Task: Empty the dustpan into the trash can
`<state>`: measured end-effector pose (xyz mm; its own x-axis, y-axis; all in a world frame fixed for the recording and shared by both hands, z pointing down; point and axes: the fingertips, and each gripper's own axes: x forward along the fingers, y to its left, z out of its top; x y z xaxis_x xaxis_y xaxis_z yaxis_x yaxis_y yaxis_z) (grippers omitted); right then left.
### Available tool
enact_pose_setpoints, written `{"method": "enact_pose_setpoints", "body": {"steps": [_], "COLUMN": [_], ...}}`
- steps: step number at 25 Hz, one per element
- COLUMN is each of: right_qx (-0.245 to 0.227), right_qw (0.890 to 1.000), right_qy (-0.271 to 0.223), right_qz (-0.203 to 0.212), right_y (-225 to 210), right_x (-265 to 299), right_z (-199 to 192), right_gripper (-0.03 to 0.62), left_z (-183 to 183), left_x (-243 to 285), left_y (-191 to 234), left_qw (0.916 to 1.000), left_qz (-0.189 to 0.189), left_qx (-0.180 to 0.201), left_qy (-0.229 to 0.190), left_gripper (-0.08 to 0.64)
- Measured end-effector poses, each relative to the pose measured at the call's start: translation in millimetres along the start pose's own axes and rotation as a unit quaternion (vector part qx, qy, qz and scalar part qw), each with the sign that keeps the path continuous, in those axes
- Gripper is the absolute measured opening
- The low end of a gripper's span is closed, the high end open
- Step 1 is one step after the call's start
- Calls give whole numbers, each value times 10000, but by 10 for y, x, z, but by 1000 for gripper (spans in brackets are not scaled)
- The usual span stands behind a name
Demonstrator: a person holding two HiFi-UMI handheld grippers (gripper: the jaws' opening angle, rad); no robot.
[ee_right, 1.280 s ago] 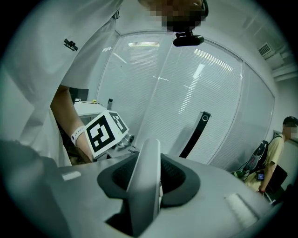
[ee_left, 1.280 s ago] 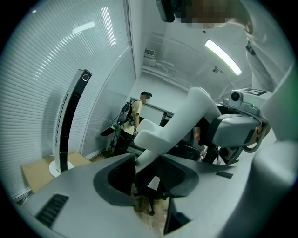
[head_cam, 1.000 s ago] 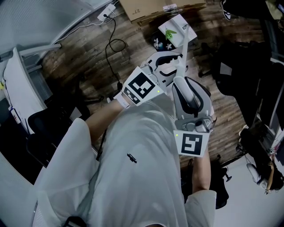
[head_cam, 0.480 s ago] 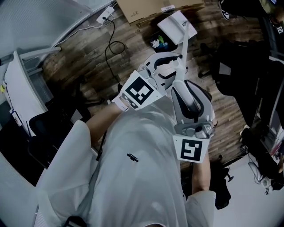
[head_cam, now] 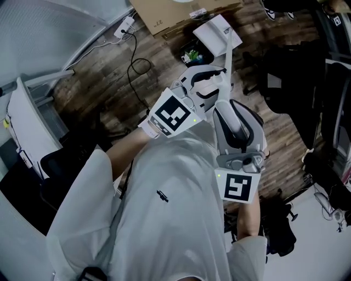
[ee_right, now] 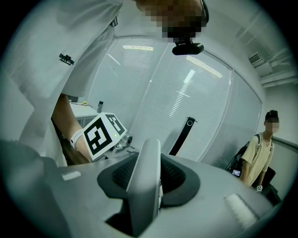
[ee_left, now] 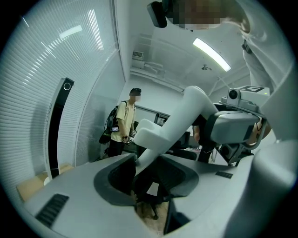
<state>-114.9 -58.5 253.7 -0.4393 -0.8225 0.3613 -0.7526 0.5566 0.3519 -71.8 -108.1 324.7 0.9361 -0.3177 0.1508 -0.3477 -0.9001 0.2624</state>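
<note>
Both grippers sit a little higher than a second ago. The dustpan [head_cam: 216, 34] has come up with them, and its face is now bare white where a green scrap lay.

Dark plank floor [head_cam: 109, 82] fills the head view, with a cardboard box [head_cam: 175, 8] at its far edge. The trash can [head_cam: 193, 55], small and dark, stands just in front of the box with green bits inside. The dustpan hangs tilted above it, its lower edge over the can's opening. Its long white handle [head_cam: 226, 66] runs back toward the person.

The left gripper [head_cam: 211, 82] is clamped on the handle farther out. Its own view shows the white shaft [ee_left: 177, 125] wedged between the dark pads. The right gripper [head_cam: 222, 101] is closed on the handle just behind it, the shaft [ee_right: 144, 176] standing squarely between its jaws.

Judging by the bare face, the tipping looks nearly done, though any dust left in the pan's far corner is too small to see. To finish well, keep the low edge inside the can's rim and hold the tilt steep. Give the handle a light shake with both grips firm. Level the pan only once it is clear of the can, so nothing falls on the floor.
</note>
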Motion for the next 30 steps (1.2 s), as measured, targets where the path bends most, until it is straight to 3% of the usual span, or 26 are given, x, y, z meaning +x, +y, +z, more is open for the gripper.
{"method": "enact_pose_setpoints", "body": {"steps": [15,30], "right_qx": [503,1429], "right_qw": [9920,9626], "right_qy": [426,864], "right_qz": [-1074,-2134], "right_y": [-423,-788], "right_x": [-434,-1051], "right_z": [-274,-766], "right_gripper": [130,132], "left_z": [10,-284], "left_x": [589,1144], "left_y": [-515,-1226], "left_qw": [9942,9736], "left_qz": [-1024,-2101], "left_qx": [145,99], "left_qy": [304,883], "left_gripper": [140,140]}}
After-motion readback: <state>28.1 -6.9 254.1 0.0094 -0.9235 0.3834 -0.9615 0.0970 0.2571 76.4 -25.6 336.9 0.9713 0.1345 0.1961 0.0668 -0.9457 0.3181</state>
